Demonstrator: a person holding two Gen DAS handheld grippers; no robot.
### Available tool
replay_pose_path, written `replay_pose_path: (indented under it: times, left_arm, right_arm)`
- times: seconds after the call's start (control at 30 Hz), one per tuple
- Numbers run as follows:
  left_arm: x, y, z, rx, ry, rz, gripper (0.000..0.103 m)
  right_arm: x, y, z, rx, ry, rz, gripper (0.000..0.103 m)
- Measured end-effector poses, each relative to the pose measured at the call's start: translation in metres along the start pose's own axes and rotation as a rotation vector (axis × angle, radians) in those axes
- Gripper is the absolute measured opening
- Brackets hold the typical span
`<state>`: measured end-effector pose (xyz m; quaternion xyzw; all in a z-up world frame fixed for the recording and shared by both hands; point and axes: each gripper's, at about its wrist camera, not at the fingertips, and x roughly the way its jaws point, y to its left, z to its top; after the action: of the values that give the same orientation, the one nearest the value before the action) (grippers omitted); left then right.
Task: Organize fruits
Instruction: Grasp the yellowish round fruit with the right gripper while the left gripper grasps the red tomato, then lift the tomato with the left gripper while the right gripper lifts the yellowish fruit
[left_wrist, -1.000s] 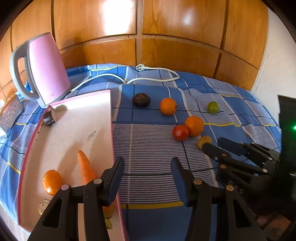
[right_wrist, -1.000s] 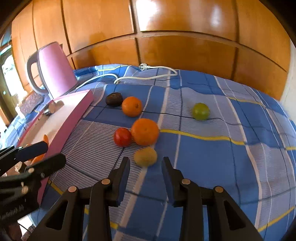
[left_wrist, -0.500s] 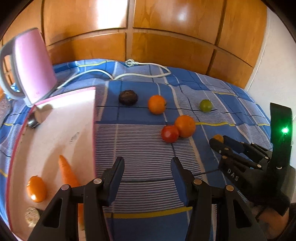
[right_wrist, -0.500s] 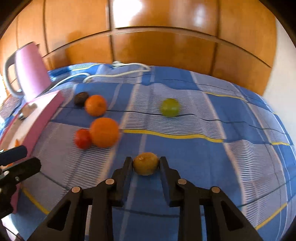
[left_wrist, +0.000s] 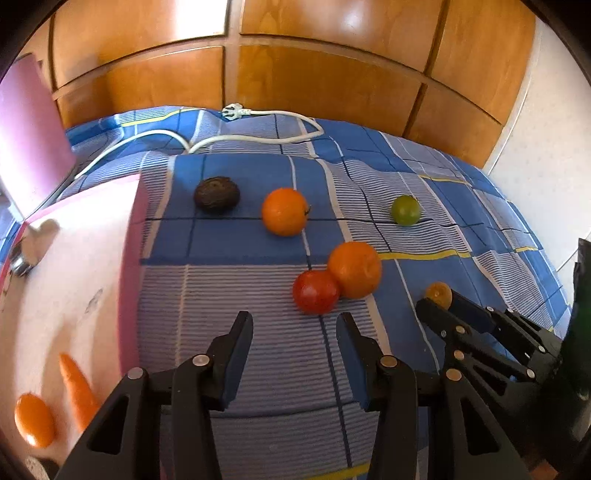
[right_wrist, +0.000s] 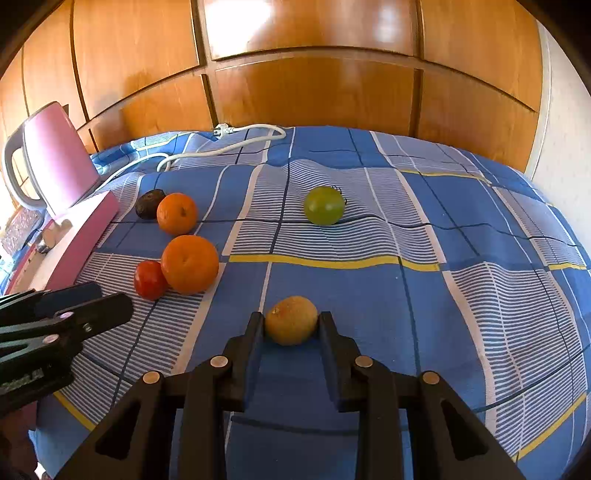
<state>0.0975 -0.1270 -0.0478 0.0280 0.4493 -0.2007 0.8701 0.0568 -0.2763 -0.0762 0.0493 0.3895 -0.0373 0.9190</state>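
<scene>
My right gripper (right_wrist: 291, 322) is shut on a small yellow-brown fruit (right_wrist: 291, 319) just above the blue checked cloth; the same fruit (left_wrist: 439, 294) shows at its tips in the left wrist view. My left gripper (left_wrist: 294, 325) has nothing between its closing jaws and hovers just short of a red tomato (left_wrist: 316, 291) that touches a large orange (left_wrist: 354, 269). Farther back lie a second orange (left_wrist: 284, 211), a dark avocado (left_wrist: 217, 193) and a green fruit (left_wrist: 405, 210). A pink tray (left_wrist: 131, 258) at the left holds a carrot (left_wrist: 77, 391) and a small orange fruit (left_wrist: 34, 419).
A pink kettle (right_wrist: 55, 162) stands at the back left, its white cord and plug (left_wrist: 236, 110) lying across the cloth's far side. Wooden panels (left_wrist: 295, 74) close off the back. A metal item (left_wrist: 18, 258) lies on the tray's far end.
My right gripper closed on the yellow-brown fruit and swung it right, away from the oranges. My left gripper moved right from the tray toward the tomato, and its jaws narrowed slightly.
</scene>
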Motion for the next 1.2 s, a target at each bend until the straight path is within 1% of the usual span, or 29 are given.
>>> replay_pose_path:
  times: [0.1, 0.2, 0.33, 0.37, 0.43, 0.47, 0.53, 0.67, 0.77, 0.87, 1.07, 1.2]
  left_arm:
    - [0.01, -0.004, 0.004, 0.029, 0.011, 0.0, 0.048]
    - [0.021, -0.003, 0.009, 0.033, 0.027, 0.0, 0.048]
    - [0.029, -0.006, 0.018, 0.041, 0.015, -0.014, 0.047]
    - [0.031, -0.007, 0.02, 0.047, 0.011, -0.012, 0.046]
    - [0.036, -0.009, 0.023, 0.057, 0.018, -0.002, 0.032]
    - [0.037, -0.01, 0.023, 0.064, 0.013, 0.011, 0.03]
    - [0.036, -0.009, 0.023, 0.06, 0.005, 0.014, 0.029]
    - [0.026, -0.006, 0.01, 0.03, -0.01, 0.028, 0.029]
    - [0.02, -0.007, -0.004, 0.045, -0.048, 0.059, 0.029]
    - [0.021, -0.007, -0.006, 0.032, -0.05, 0.067, 0.03]
    - [0.024, -0.013, -0.008, 0.067, -0.067, 0.106, 0.03]
    - [0.024, -0.013, -0.009, 0.069, -0.073, 0.108, 0.03]
  right_arm:
    - [0.001, 0.0, 0.0, 0.002, -0.002, 0.002, 0.03]
    - [0.001, -0.001, 0.0, 0.003, -0.003, 0.004, 0.03]
    - [0.002, -0.001, 0.0, 0.005, -0.004, 0.006, 0.03]
    - [0.002, -0.001, 0.0, 0.004, -0.004, 0.006, 0.03]
    - [0.002, -0.002, -0.001, 0.004, -0.004, 0.004, 0.03]
    - [0.002, -0.002, -0.001, 0.003, -0.005, 0.004, 0.03]
    - [0.002, -0.002, -0.001, 0.005, -0.005, 0.006, 0.03]
    - [0.002, -0.003, 0.0, 0.009, -0.002, 0.012, 0.03]
    - [0.002, -0.005, 0.0, 0.018, 0.001, 0.027, 0.032]
    - [0.002, -0.005, 0.0, 0.025, 0.002, 0.04, 0.033]
    - [0.002, -0.003, -0.001, 0.022, 0.002, 0.03, 0.033]
    - [0.002, -0.004, -0.001, 0.027, 0.004, 0.037, 0.033]
